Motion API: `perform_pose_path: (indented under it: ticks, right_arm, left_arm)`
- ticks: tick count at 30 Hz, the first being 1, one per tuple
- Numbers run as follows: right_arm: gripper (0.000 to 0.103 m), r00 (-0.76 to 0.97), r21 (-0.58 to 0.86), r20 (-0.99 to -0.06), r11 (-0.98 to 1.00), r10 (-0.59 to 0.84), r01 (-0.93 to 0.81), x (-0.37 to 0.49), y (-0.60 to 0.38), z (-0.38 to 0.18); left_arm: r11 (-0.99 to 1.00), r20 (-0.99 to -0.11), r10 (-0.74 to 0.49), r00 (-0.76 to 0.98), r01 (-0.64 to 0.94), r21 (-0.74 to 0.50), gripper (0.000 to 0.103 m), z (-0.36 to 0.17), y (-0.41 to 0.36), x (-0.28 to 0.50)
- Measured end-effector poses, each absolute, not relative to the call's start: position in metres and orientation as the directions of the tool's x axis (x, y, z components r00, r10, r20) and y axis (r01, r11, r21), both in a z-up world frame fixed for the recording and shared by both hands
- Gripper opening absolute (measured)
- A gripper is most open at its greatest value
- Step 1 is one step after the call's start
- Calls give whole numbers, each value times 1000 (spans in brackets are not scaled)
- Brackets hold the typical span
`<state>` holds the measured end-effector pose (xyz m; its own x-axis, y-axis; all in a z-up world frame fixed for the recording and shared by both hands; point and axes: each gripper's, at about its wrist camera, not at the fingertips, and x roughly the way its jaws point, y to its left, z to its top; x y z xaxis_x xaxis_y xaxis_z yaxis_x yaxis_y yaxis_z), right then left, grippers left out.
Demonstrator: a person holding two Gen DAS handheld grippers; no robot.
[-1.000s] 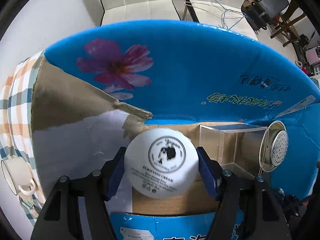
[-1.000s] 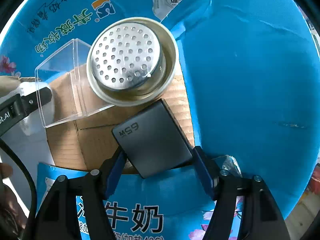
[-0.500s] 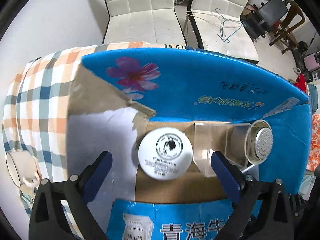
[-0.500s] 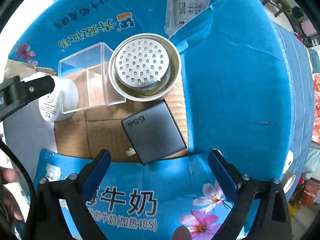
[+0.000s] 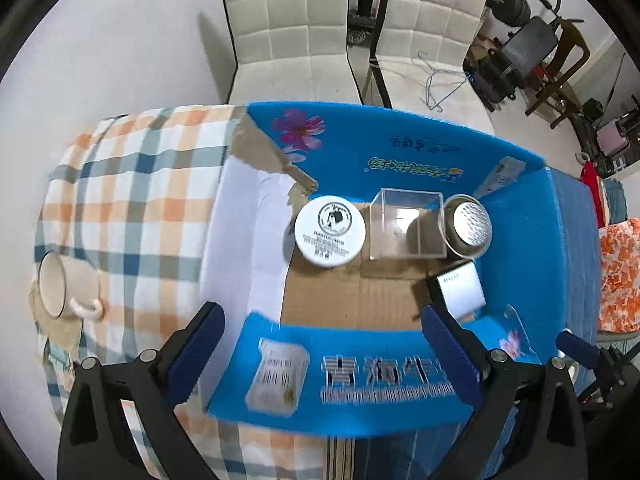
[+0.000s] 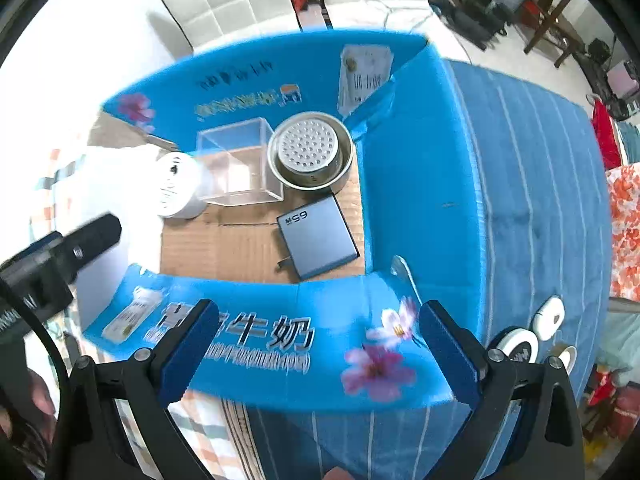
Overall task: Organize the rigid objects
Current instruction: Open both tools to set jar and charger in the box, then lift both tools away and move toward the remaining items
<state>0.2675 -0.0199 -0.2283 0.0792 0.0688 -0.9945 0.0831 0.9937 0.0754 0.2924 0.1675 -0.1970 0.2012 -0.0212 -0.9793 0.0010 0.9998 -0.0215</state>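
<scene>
Here the grey charger (image 6: pixel 318 237) lies flat in the box (image 6: pixel 400 184), long axis toward the strainer (image 6: pixel 310 156).

Two white quilted chairs (image 5: pixel 288 28); dark, perhaps gym, equipment (image 5: pixel 520 52) behind.

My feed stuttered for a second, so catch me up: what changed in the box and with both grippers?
Both grippers let go and pulled up and back. The left gripper released the white cream jar; the right gripper released the grey 65W charger. Both now sit open above the blue box. The clear plastic cube and metal strainer stayed put.
</scene>
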Motion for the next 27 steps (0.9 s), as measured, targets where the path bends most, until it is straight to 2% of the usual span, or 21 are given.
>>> perform_pose_path:
  ticks: [15,27]
  right_arm:
    - [102,241,164,-957,986,161,-11,200,-22,-125]
    - [102,329,199,-920,977,212,-75,166,-29,-65]
  left_arm:
    - [998,-918,16,396,43,36,101,-93,148,217]
    - [999,-874,3,486,28,19,101,-41,135,185]
